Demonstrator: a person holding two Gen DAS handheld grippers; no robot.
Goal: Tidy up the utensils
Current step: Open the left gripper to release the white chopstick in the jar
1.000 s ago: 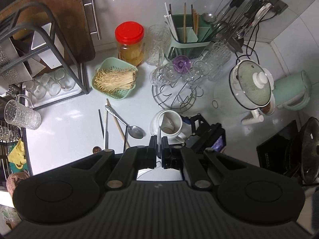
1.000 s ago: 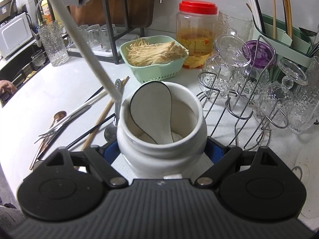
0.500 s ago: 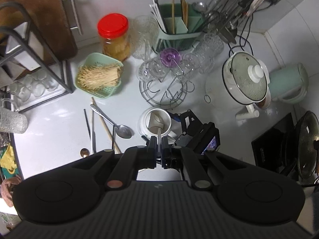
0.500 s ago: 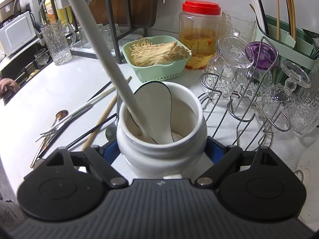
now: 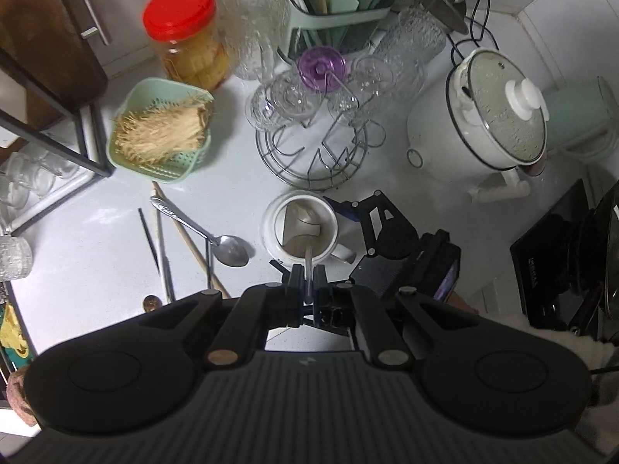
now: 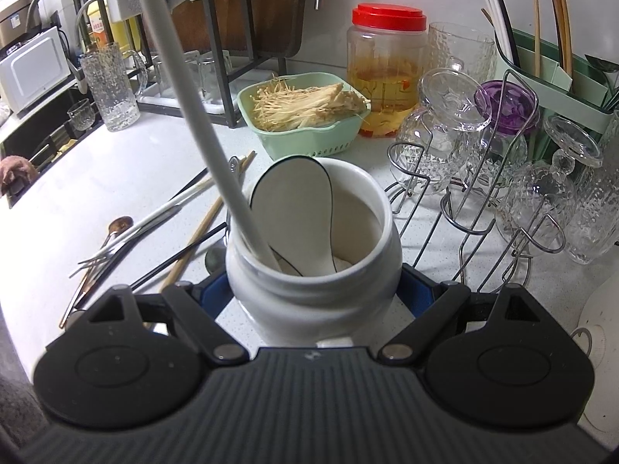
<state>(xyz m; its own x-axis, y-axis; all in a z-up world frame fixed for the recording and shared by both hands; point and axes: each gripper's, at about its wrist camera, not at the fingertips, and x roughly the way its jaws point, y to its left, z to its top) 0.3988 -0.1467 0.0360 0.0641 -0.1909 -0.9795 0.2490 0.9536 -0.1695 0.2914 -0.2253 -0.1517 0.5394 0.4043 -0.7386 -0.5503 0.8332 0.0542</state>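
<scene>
My right gripper point(image 6: 313, 290) is shut on a white ceramic jar point(image 6: 313, 270) that stands on the counter; the jar point(image 5: 300, 232) and that gripper point(image 5: 383, 232) also show in the left wrist view. A white ceramic spoon with a black rim point(image 6: 294, 208) leans inside the jar. My left gripper point(image 5: 308, 284) is shut on the handle of a long white utensil point(image 5: 308, 266), above the jar. Its lower end point(image 6: 232, 201) reaches into the jar on the left side. Loose chopsticks, a metal spoon point(image 5: 228, 249) and other cutlery point(image 6: 154, 224) lie left of the jar.
A wire glass rack point(image 5: 313, 147) with upturned glasses stands behind the jar. A green basket of enoki mushrooms point(image 5: 162, 131), a red-lidded jar point(image 5: 185, 38), a green utensil holder point(image 5: 340, 4), a white pot point(image 5: 491, 116) and a black shelf point(image 6: 209, 38) surround the spot.
My left gripper has moved down and forward with the white utensil. The utensil's end has gone from beside the jar's rim into the jar. The right gripper and jar hold still.
</scene>
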